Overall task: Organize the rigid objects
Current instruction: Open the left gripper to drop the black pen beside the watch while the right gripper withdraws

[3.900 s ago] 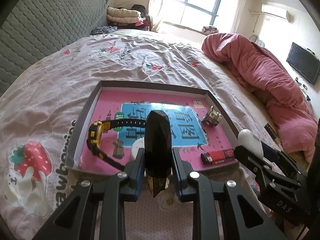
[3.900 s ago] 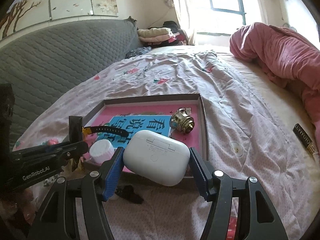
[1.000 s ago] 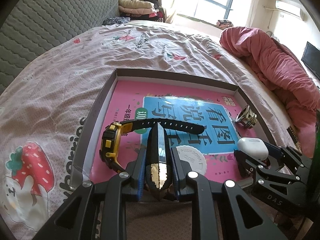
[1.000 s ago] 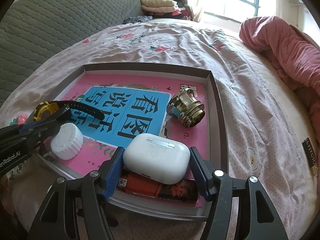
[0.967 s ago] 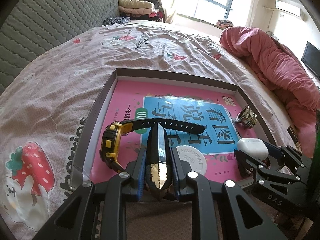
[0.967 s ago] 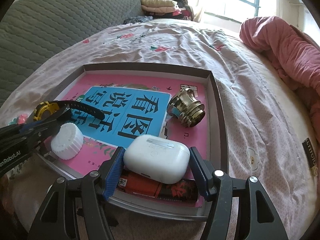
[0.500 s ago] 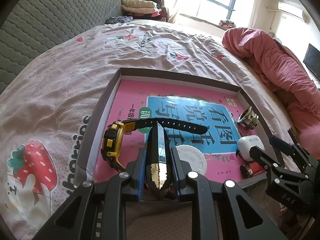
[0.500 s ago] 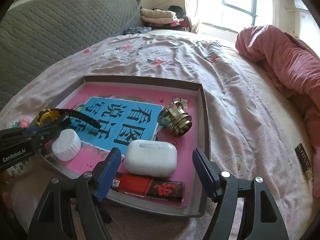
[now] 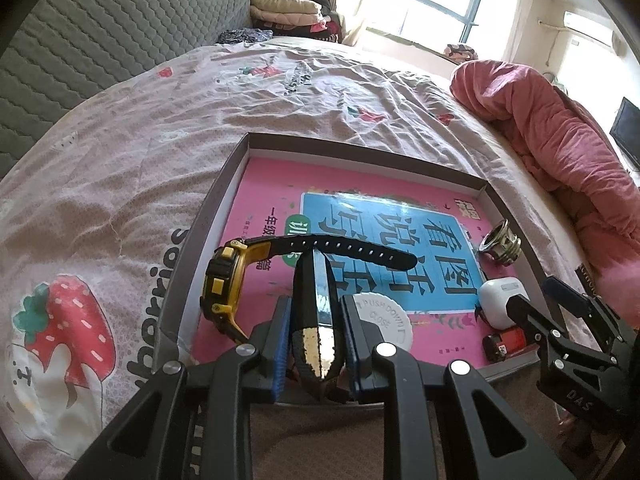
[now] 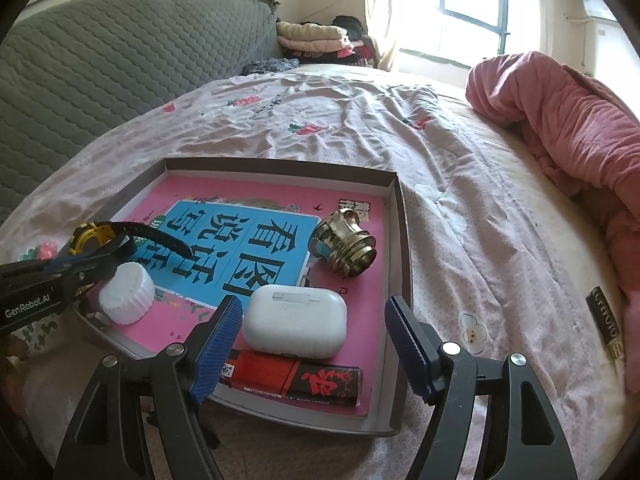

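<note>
The white earbud case (image 10: 295,327) has been released by the right tool (image 10: 314,350) and is now left lying in the tray (image 10: 400,216), on the pink book cover, touching the red lighter (image 10: 294,378) at the near wall. At the left, the black-and-yellow watch (image 9: 224,280) is seen inside the tray, and the dark faceted object (image 9: 314,320) is kept clamped by the left tool (image 9: 314,344) over the near rim, beside the white cap (image 9: 386,322). Further right, the brass fitting (image 10: 346,248) is found beyond the case. The right tool's jaws are spread wide, empty.
</note>
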A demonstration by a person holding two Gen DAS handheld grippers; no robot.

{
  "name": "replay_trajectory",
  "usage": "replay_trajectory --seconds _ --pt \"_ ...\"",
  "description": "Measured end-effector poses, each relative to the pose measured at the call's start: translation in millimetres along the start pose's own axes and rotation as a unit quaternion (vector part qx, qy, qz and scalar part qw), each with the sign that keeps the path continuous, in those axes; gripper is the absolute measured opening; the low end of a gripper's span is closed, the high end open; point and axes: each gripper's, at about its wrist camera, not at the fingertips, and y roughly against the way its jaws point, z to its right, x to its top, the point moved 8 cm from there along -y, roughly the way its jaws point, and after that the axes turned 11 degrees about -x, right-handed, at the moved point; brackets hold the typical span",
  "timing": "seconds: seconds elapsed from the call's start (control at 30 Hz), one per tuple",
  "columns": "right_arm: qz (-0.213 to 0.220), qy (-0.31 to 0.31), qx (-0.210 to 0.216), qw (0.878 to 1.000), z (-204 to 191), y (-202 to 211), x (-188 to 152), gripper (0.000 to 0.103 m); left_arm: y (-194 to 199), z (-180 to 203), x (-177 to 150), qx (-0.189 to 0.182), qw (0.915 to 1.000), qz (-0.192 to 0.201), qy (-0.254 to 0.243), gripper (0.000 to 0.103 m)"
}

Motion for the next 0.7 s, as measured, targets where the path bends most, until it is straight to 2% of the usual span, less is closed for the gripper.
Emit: replay_trajectory --seconds 0.4,0.47,0.57,0.7 --pt "0.004 -0.001 0.001 1.0 0.2 1.0 1.2 0.075 0.3 1.8 2.2 -0.016 0.9998 -0.001 0.009 0.028" --pt "0.006 -0.001 0.002 1.0 -0.2 2.4 1.1 0.075 0.8 3.9 3.6 -0.022 0.9997 0.003 0.008 0.036" --pt "0.007 -0.001 0.003 1.0 0.1 2.9 1.7 0.075 2.6 7.0 5.0 -0.025 0.9996 0.008 0.006 0.042" --pt "0.011 -0.004 0.006 1.0 -0.1 4.9 2.7 0.075 5.6 6.0 6.0 -0.024 0.9996 0.013 0.011 0.042"
